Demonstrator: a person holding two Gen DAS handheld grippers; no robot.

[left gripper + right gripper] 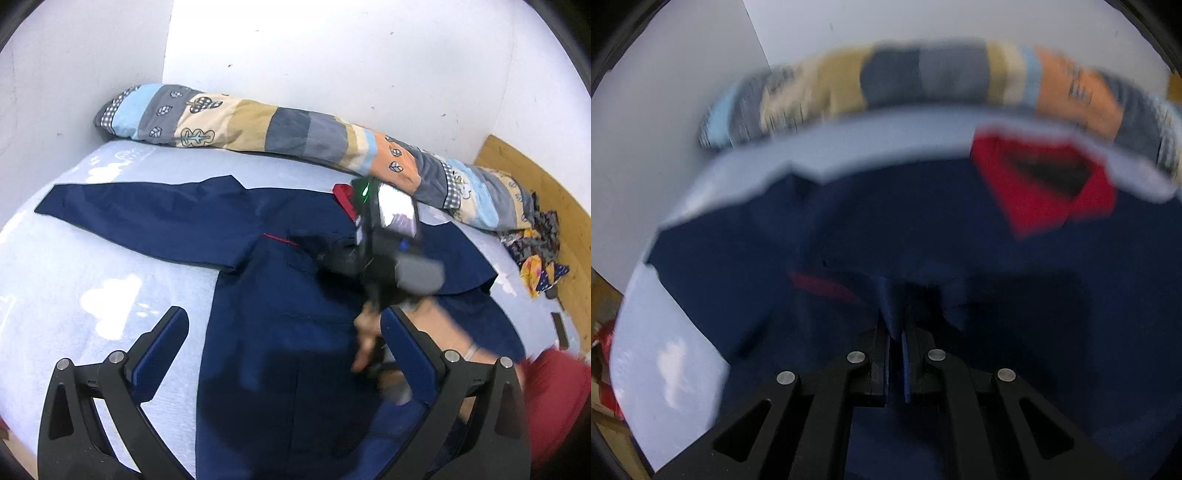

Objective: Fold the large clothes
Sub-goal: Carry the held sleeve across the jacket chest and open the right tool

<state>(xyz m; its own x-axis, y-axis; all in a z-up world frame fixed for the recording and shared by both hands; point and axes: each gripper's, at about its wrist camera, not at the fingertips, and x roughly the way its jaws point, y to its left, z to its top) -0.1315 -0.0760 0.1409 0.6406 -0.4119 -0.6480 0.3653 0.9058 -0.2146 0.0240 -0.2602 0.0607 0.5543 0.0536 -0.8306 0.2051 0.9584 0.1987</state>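
A large navy shirt [273,295] with a red collar [343,197] lies spread on a pale blue bed [92,295], one sleeve stretched out to the left. My left gripper [284,343] is open and empty, hovering above the shirt's lower body. My right gripper [373,258] shows in the left wrist view over the shirt's chest, blurred. In the right wrist view my right gripper [895,332] is shut on a pinched fold of the navy shirt [923,240]; the red collar [1045,188] lies ahead to the right.
A rolled patchwork quilt [295,129] lies along the white wall at the back of the bed. A heap of patterned cloth [535,251] sits at the right, beside a wooden board [546,184]. The person's red sleeve [554,398] is at the lower right.
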